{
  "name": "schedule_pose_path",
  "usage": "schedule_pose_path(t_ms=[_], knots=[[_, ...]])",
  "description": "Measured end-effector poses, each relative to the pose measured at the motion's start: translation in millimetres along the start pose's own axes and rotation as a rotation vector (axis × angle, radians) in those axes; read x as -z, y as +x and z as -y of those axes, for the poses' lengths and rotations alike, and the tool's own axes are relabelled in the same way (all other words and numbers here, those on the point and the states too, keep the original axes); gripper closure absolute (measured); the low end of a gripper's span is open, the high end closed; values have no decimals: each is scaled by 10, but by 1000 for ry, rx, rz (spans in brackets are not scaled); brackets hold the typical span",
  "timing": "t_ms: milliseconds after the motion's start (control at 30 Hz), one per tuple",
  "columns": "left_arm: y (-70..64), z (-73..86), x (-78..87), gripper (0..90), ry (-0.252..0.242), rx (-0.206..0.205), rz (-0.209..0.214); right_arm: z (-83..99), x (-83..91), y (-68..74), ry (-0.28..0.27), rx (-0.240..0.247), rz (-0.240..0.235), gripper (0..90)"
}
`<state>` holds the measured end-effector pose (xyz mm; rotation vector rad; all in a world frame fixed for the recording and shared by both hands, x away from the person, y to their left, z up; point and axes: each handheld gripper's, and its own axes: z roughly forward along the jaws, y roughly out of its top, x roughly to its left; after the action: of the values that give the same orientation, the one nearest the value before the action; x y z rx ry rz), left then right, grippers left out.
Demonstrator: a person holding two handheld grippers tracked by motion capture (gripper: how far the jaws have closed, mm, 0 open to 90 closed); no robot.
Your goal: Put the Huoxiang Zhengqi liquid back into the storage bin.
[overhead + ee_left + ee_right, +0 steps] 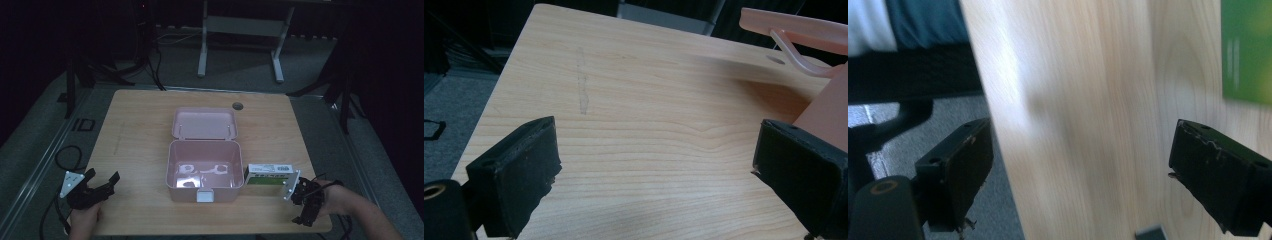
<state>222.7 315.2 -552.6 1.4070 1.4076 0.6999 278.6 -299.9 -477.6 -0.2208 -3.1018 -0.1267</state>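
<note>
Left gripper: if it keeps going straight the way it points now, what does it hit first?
Probably nothing soon: the left gripper, jaws open, points along bare wooden table. The pink storage box sits off to one side of that line; how closely it would pass is unclear.

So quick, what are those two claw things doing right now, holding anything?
Left gripper: jaws wide open, holding nothing, over bare table.
Right gripper: jaws wide open, holding nothing, near the green and white box.
</note>
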Motion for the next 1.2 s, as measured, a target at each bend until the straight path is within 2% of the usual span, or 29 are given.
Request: schedule_pose_path(t_ms=[100, 200, 400, 533, 767, 967, 1067, 1200], knots=[[6, -4, 5, 50, -2, 3, 2, -127, 57, 36, -19, 31, -17, 123], [12, -6, 11, 50, -8, 9, 3, -244, 118, 62, -19, 61, -13, 122], [15, -11, 17, 53, -12, 8, 3, -463, 259, 99, -12, 120, -1, 122], [34, -24, 45, 56, -33, 18, 5, -581, 394, 55, -24, 139, 26, 123], [21, -28, 63, 56, -56, 17, 37, -712, 674, -125, -58, 126, 84, 123], [14, -30, 64, 56, -63, 15, 44, -780, 757, -368, -32, 91, 130, 139], [21, -31, 70, 56, -72, 26, 63, -811, 721, -497, -11, 77, 125, 141], [37, -30, 77, 56, -80, 43, 79, -830, 645, -607, -12, 69, 88, 141]])
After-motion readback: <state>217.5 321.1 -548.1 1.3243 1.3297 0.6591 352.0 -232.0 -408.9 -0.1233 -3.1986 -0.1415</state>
